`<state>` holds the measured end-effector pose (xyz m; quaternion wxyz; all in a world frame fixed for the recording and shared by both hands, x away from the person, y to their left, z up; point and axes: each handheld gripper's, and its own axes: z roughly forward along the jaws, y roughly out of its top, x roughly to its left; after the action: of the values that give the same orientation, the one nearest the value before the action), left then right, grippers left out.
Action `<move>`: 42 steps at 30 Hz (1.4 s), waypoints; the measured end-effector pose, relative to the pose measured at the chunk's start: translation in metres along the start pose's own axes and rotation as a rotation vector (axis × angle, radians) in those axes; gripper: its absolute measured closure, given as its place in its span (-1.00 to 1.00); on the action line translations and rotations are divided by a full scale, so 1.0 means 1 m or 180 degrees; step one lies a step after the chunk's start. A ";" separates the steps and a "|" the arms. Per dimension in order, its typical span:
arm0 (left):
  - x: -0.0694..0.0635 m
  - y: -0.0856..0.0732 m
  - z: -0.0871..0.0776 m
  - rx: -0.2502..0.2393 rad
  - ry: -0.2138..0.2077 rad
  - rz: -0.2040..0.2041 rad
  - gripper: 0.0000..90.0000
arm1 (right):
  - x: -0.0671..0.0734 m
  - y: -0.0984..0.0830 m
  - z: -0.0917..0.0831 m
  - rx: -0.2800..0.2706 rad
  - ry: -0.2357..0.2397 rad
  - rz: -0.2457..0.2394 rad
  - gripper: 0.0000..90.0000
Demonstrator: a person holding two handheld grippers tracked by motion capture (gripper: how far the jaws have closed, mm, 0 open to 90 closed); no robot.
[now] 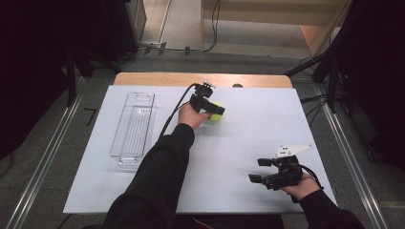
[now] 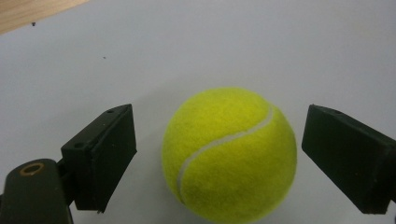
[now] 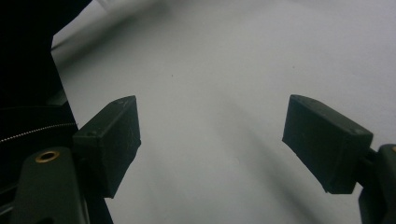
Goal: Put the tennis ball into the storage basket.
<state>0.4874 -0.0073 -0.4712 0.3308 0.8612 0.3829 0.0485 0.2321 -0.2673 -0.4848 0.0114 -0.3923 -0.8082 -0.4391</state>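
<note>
A lab-style recording space: white-covered table (image 1: 267,124), metal floor rails (image 1: 45,157), loose cables (image 1: 215,24), dark stands (image 1: 71,71) around.

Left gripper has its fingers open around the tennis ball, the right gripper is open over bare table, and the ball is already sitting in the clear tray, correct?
Not quite. The tennis ball rests on the white table, between the left gripper's open fingers; the high view shows the clear tray apart to the left, with no ball in it. The right gripper is open over bare table.
</note>
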 end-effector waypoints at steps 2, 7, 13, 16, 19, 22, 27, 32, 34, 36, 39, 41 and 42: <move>0.000 -0.001 0.001 0.0027 0.0012 0.0009 -0.76 | 0.000 0.000 0.000 0.0000 0.0000 -0.0002 -0.62; -0.001 -0.002 0.004 0.0048 0.0017 0.0019 -0.76 | 0.000 0.000 0.000 -0.0001 -0.0001 0.0000 -0.62; -0.001 -0.005 0.008 0.0057 0.0005 -0.0001 -0.76 | 0.000 0.000 0.000 0.0000 0.0001 -0.0004 -0.62; -0.002 -0.006 0.010 0.0065 0.0008 -0.0017 -0.76 | 0.000 0.000 0.000 -0.0001 -0.0001 0.0002 -0.62; -0.002 -0.007 0.013 0.0094 0.0015 -0.0011 -0.76 | 0.000 0.000 0.000 0.0000 0.0002 -0.0004 -0.62; -0.002 -0.009 0.016 0.0112 0.0020 -0.0018 -0.76 | 0.000 0.000 0.000 0.0000 0.0001 -0.0003 -0.62; -0.001 -0.010 0.017 0.0107 0.0009 -0.0043 -0.76 | 0.000 0.000 0.000 0.0001 0.0004 -0.0005 -0.62; -0.003 -0.010 0.019 0.0123 0.0047 0.0002 -0.72 | 0.000 0.000 0.000 0.0001 0.0003 -0.0006 -0.62; -0.003 -0.011 0.020 0.0127 0.0045 0.0019 -0.69 | 0.000 0.000 0.000 0.0001 0.0004 -0.0006 -0.62; -0.004 -0.011 0.020 0.0139 0.0053 0.0030 -0.68 | 0.000 0.000 0.000 -0.0001 0.0000 -0.0006 -0.62; -0.004 -0.012 0.022 0.0154 0.0070 0.0049 -0.65 | 0.000 0.000 0.000 0.0000 0.0003 -0.0006 -0.62; -0.004 -0.013 0.023 0.0153 0.0090 0.0051 -0.62 | 0.000 0.000 0.000 -0.0006 0.0003 -0.0004 -0.62; -0.004 -0.013 0.023 0.0150 0.0093 0.0058 -0.61 | 0.000 0.000 -0.001 -0.0006 0.0002 -0.0005 -0.62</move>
<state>0.4840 -0.0160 -0.4962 0.3043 0.8714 0.3809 0.0551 0.2320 -0.2677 -0.4845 0.0110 -0.3915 -0.8081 -0.4400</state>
